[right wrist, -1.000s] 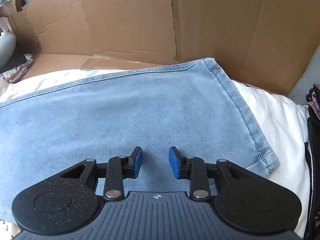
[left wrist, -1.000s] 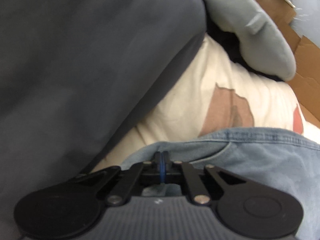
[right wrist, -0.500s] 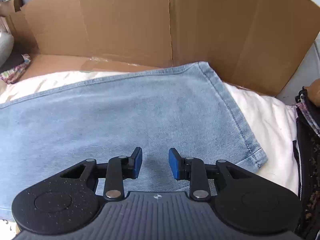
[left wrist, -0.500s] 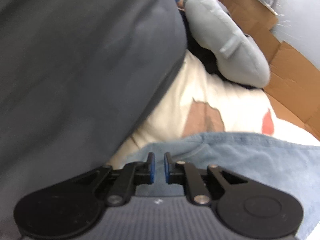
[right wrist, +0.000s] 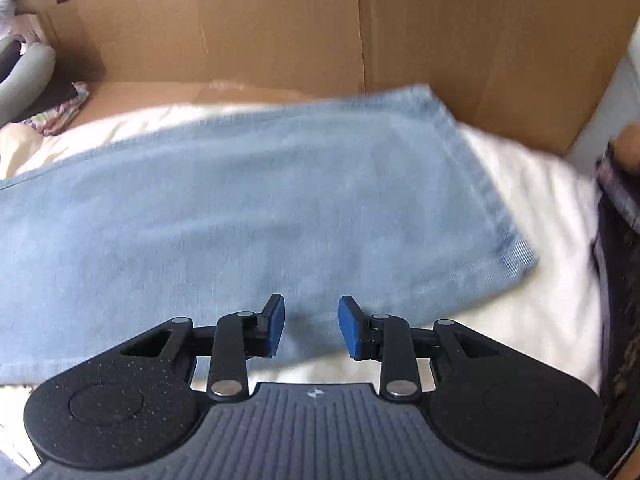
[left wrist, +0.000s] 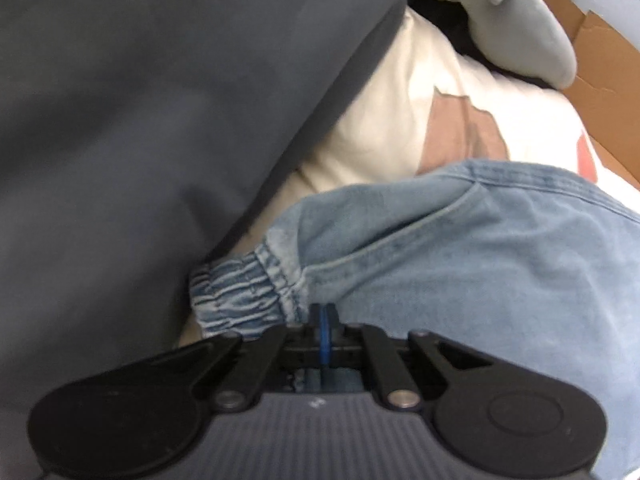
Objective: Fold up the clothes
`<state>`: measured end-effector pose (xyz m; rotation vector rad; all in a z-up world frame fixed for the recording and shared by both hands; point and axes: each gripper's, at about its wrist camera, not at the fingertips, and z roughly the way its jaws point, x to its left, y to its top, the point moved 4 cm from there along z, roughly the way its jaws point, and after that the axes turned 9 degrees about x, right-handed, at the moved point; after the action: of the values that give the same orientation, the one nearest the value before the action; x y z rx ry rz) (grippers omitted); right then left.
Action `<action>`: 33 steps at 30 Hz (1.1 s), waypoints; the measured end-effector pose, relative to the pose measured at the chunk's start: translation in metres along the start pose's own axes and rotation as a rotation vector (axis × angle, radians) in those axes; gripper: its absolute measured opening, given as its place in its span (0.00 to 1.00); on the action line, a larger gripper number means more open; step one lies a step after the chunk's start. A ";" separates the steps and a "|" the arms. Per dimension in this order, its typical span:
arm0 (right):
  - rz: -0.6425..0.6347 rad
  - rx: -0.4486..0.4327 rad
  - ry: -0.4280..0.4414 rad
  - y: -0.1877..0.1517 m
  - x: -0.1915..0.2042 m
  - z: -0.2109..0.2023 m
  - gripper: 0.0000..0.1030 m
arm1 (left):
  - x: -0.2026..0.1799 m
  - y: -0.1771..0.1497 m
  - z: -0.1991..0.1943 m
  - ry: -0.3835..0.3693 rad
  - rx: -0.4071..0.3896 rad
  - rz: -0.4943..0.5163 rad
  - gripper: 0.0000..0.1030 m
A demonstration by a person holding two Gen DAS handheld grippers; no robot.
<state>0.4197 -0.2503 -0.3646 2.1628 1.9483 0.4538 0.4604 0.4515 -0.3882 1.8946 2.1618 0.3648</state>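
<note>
Half a second ago the left gripper (left wrist: 324, 320) had its fingers parted above the denim; now they are clenched together at the jeans (left wrist: 460, 264), right beside the gathered elastic waistband (left wrist: 240, 292). Whether a pinch of cloth is caught between the blue pads is hard to tell, since they meet edge to edge and hide the spot. More of the waistband shows than before, so the view has shifted toward that end. To the left of the jeans lies a large dark grey garment (left wrist: 140, 120), and past them a cream sheet (left wrist: 384, 120) with a brown patch.

On the right side, the right gripper (right wrist: 311, 326) has drifted toward the near edge of the jeans (right wrist: 240, 208), and the hem corner now sits closer in the blurred view. Its fingers are easing apart with nothing between them, hovering over the near edge of the denim and the white bedding (right wrist: 540, 264). A cardboard wall (right wrist: 360, 32) stands behind.

By my reading, the jeans are laid flat and narrow, probably already folded lengthwise, leg on leg. Still to come seems to be the crosswise fold, bringing hem toward waistband, and that dark garment looks unfolded as well.
</note>
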 end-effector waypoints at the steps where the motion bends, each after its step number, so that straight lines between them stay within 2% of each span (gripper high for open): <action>1: 0.003 -0.002 0.007 -0.002 -0.001 0.002 0.38 | 0.000 0.002 0.001 0.002 -0.003 -0.016 0.03; 7: -0.055 -0.034 0.030 0.004 0.004 0.017 0.54 | -0.015 0.006 -0.001 0.081 -0.012 -0.025 0.03; 9: -0.058 -0.038 0.039 0.004 0.004 0.018 0.56 | -0.021 0.003 -0.009 0.107 -0.029 -0.044 0.02; 10: -0.055 -0.042 0.048 0.003 0.002 0.017 0.56 | -0.025 0.000 -0.016 0.113 -0.048 -0.056 0.07; 11: -0.051 -0.046 0.057 0.002 0.001 0.017 0.56 | -0.031 -0.006 -0.024 0.107 -0.065 -0.066 0.20; 12: -0.054 -0.050 0.064 0.001 0.000 0.016 0.56 | -0.036 -0.012 -0.031 0.100 -0.082 -0.075 0.28; 14: -0.077 -0.057 0.076 -0.002 -0.001 0.015 0.56 | -0.054 -0.026 -0.042 0.091 -0.070 -0.039 0.60; 16: -0.107 -0.068 0.089 -0.003 -0.002 0.016 0.57 | -0.071 -0.041 -0.048 0.126 -0.029 0.027 0.66; 18: -0.114 -0.086 0.106 -0.003 -0.004 0.017 0.60 | -0.078 -0.055 -0.055 0.160 -0.008 0.020 0.67; 20: -0.141 -0.094 0.104 -0.004 -0.002 0.017 0.62 | -0.080 -0.064 -0.059 0.168 0.001 -0.016 0.77; 22: -0.168 -0.086 0.096 -0.003 0.001 0.017 0.63 | -0.083 -0.069 -0.059 0.183 0.015 -0.036 0.81; 25: -0.173 -0.079 0.101 -0.001 0.002 0.017 0.65 | -0.084 -0.079 -0.055 0.238 0.031 -0.001 0.81; 30: -0.238 -0.097 0.107 -0.006 0.004 0.017 0.69 | -0.089 -0.089 -0.066 0.272 0.027 -0.007 0.84; 33: -0.259 -0.081 0.119 -0.006 0.002 0.013 0.69 | -0.091 -0.101 -0.087 0.289 0.074 -0.077 0.84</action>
<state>0.4189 -0.2464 -0.3784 1.8397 2.1925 0.6148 0.3478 0.3463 -0.3392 1.8901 2.4549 0.5825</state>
